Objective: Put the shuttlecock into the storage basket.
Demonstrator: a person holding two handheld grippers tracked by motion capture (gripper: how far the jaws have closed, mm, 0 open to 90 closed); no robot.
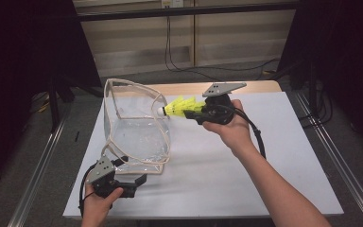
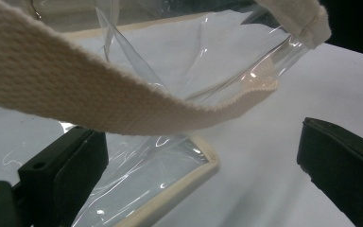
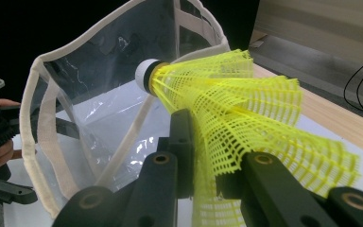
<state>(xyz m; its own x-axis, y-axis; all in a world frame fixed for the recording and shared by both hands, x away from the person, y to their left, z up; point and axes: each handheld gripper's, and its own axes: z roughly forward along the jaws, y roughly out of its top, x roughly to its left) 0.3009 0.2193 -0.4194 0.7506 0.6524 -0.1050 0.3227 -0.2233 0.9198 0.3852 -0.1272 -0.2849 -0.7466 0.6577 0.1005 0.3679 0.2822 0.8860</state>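
A white surface (image 1: 246,161) is seen carrying a clear plastic bag (image 1: 134,130) with cream webbing trim, standing open near its left side. A cream strap (image 2: 99,101) of the bag is draped across the left gripper view. The left gripper (image 1: 134,182) is held at the bag's near corner, its fingers spread wide with nothing clamped. The right gripper (image 1: 196,113) is raised beside the bag's mouth, its fingers closed on the skirt of a yellow shuttlecock (image 3: 246,123), whose white cork (image 3: 145,73) is pointed toward the bag.
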